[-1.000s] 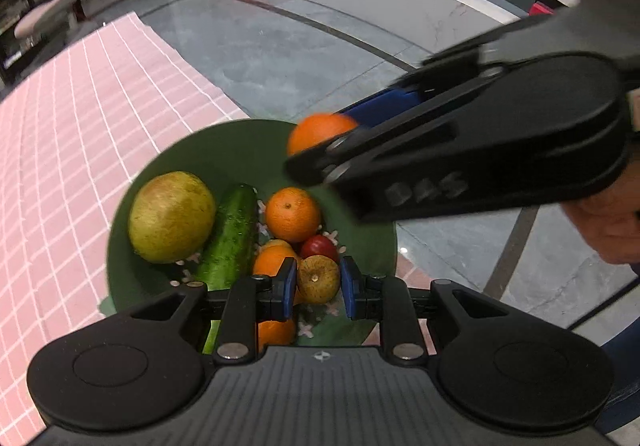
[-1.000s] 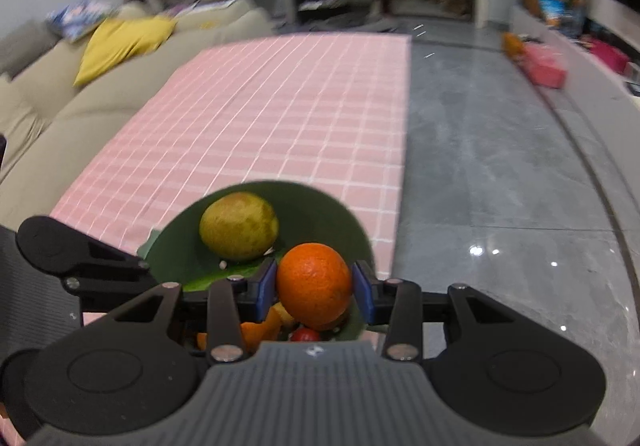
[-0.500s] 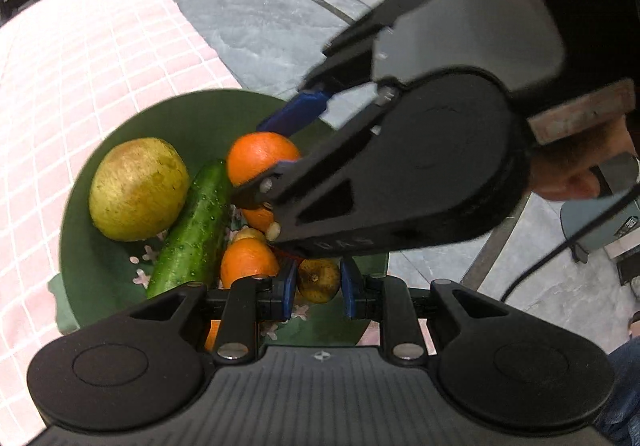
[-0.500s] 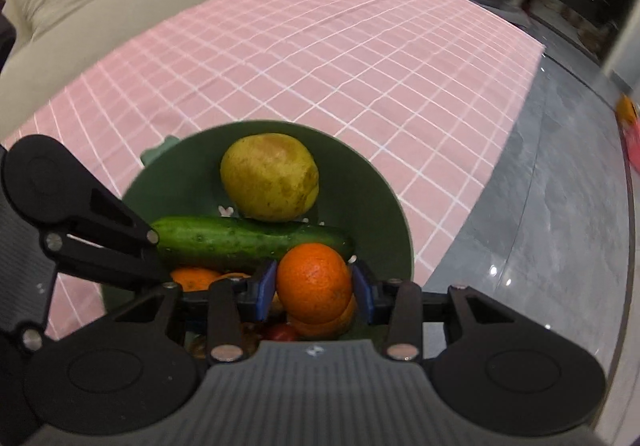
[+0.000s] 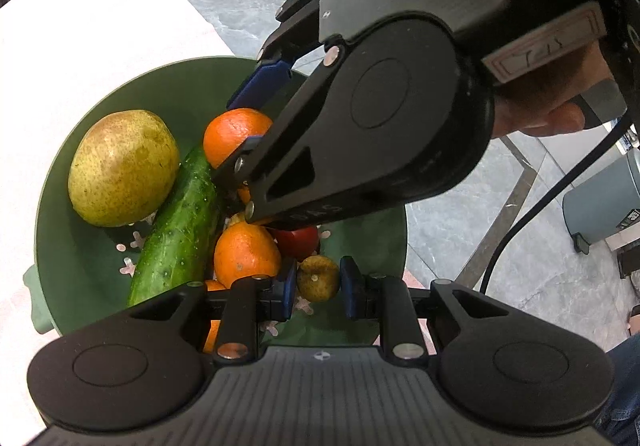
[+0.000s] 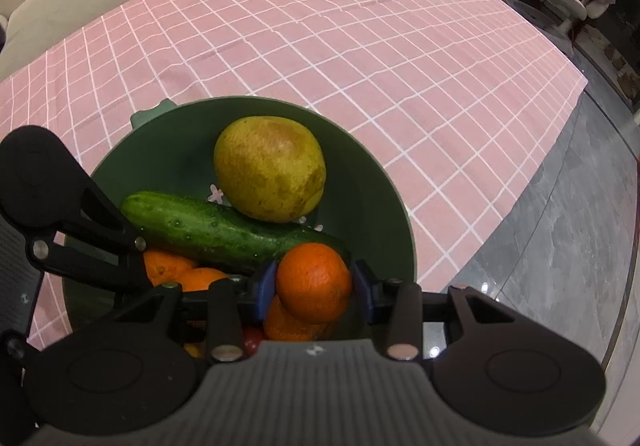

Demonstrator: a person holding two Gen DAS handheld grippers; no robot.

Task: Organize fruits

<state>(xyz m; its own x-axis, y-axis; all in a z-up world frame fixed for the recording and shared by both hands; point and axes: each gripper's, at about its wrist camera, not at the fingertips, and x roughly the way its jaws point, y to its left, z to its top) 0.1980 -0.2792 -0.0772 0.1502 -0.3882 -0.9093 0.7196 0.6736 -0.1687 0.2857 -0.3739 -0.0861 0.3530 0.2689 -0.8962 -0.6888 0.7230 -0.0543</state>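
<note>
- Since a second ago, the right gripper (image 6: pixel 315 295) has come down from above the green bowl (image 6: pixel 384 198) into it, and the orange (image 6: pixel 314 282) it carries now sits low beside the cucumber (image 6: pixel 224 232).
- Its blue pads clamp that orange on both sides.
- The left gripper (image 5: pixel 318 288) hangs over the bowl's near side, its pads a little apart, with a small yellow-brown fruit (image 5: pixel 318 278) between them; whether they touch it I cannot tell.
- A pear (image 6: pixel 270 168) lies behind the cucumber.
</note>
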